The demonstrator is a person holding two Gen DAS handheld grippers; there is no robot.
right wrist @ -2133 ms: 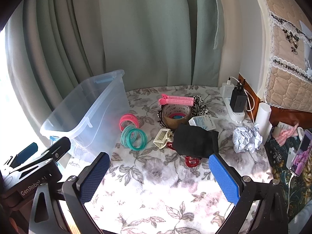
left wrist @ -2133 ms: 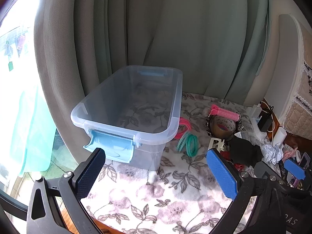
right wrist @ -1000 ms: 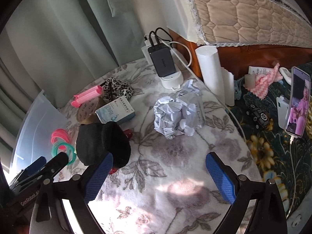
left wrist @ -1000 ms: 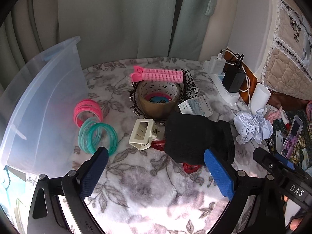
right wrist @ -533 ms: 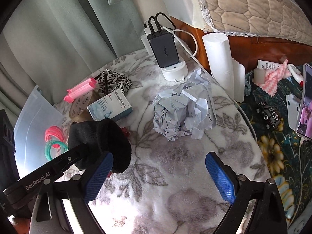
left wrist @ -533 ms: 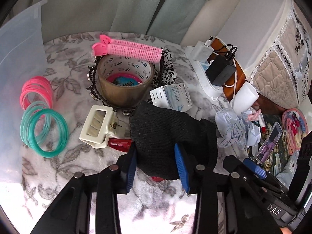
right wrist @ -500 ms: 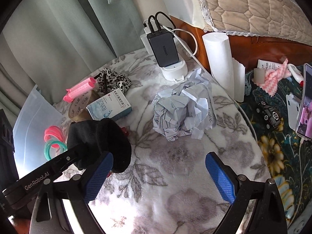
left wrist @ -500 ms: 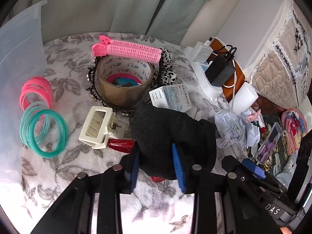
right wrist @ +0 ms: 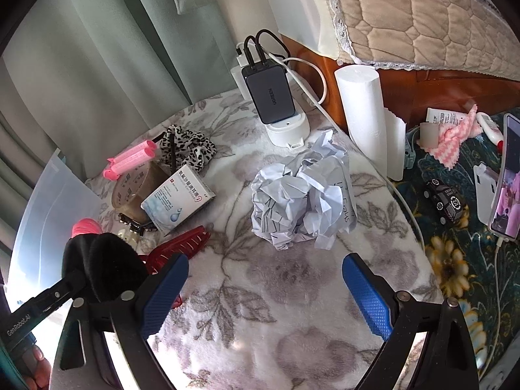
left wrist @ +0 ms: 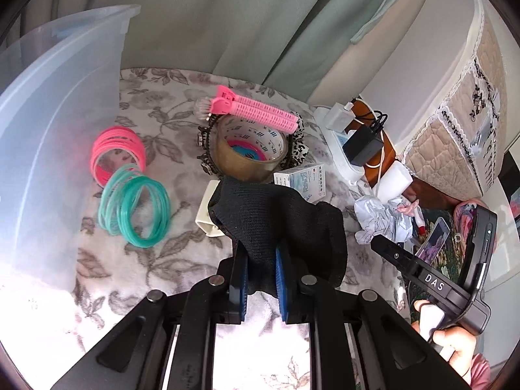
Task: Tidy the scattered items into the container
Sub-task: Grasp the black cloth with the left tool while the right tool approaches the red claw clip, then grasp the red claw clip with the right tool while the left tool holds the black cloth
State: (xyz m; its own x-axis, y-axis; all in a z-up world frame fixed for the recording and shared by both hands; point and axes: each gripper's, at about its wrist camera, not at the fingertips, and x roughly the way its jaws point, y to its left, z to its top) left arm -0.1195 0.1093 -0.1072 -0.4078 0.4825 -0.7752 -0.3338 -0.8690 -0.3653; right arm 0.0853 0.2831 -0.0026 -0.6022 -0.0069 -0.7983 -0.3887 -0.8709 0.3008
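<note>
Closing on the black knit cloth (left wrist: 279, 217), the left gripper (left wrist: 261, 279) has its blue pads pressed into a bunched fold of it, and the rest of the cloth drapes over the cream hair clip (left wrist: 205, 217) on the floral blanket (left wrist: 162, 260). The clear plastic container (left wrist: 48, 113) stands at the left edge, with the pink bangles (left wrist: 113, 149) and teal bangles (left wrist: 136, 208) just beside its wall. Held wide apart and empty, the right gripper (right wrist: 265, 289) hovers over the blanket near the crumpled paper (right wrist: 302, 195).
</note>
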